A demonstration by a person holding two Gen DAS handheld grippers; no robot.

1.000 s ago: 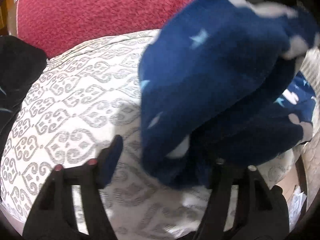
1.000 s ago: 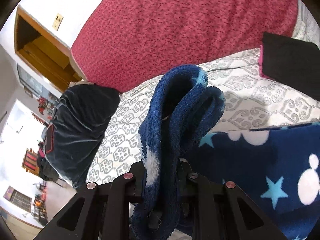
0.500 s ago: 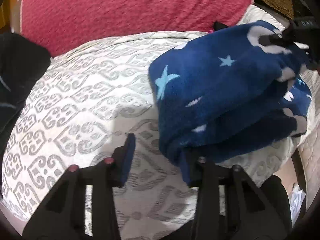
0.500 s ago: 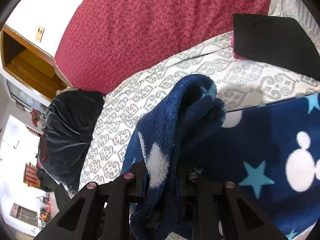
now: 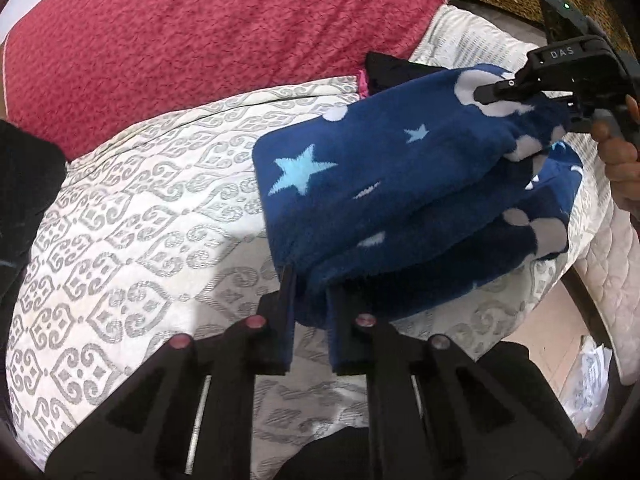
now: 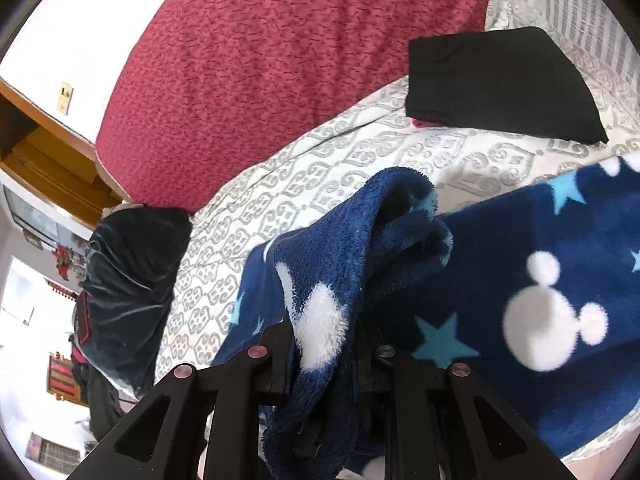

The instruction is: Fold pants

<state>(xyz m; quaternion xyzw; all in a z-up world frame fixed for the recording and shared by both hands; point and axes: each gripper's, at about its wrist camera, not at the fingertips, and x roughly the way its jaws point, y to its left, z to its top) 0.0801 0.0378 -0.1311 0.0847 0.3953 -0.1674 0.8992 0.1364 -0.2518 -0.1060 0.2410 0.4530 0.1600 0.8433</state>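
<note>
A white bedspread (image 5: 132, 208) with a grey scroll pattern is seen, backed by a red blanket (image 5: 208, 36); a folded black garment (image 6: 500, 84) lies near it. The pants (image 5: 400, 200), navy fleece with stars and white mouse heads, are doubled over above the bedspread. The left gripper (image 5: 310, 284), its jaws just closed, is clamped on the fold's near corner. The right gripper (image 6: 324, 344) is clenched on a bunched edge.

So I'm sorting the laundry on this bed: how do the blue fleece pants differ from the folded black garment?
The blue fleece pants are patterned with stars and white shapes; the folded black garment is plain. The pants are gripped and partly lifted; the black garment lies flat and untouched. Both are on the patterned bedspread.
</note>
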